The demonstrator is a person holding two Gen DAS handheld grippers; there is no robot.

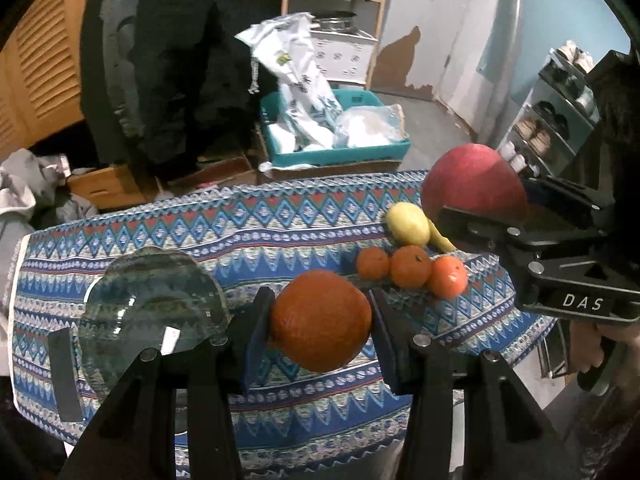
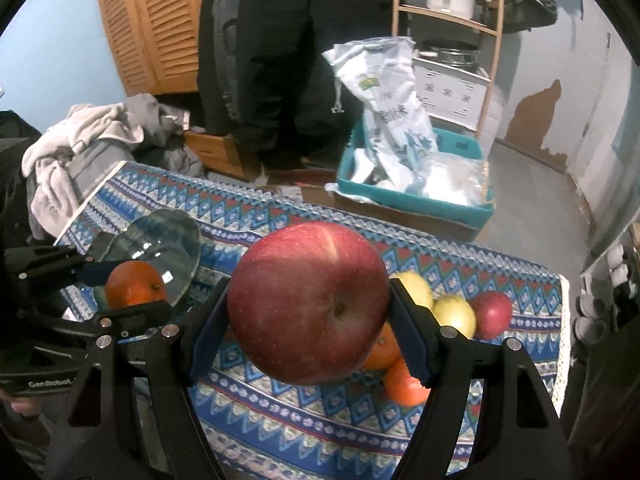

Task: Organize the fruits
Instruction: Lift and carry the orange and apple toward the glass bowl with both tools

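Note:
My left gripper (image 1: 320,320) is shut on a large orange (image 1: 320,320) and holds it above the patterned tablecloth (image 1: 240,232). My right gripper (image 2: 308,312) is shut on a big red apple (image 2: 308,300), also lifted off the cloth. The same apple (image 1: 472,180) shows at the right of the left wrist view, and the orange (image 2: 134,282) at the left of the right wrist view. A clear glass plate (image 1: 152,300) lies on the cloth to the left. Small oranges (image 1: 412,266), yellow fruits (image 2: 454,314) and a second red apple (image 2: 492,312) lie clustered on the right.
A teal crate (image 2: 416,196) with plastic bags stands on the floor beyond the table. A person in dark clothes (image 2: 280,60) stands behind it. A pile of grey laundry (image 2: 88,148) lies at the table's left end, and a wooden shelf (image 2: 448,12) holds pots.

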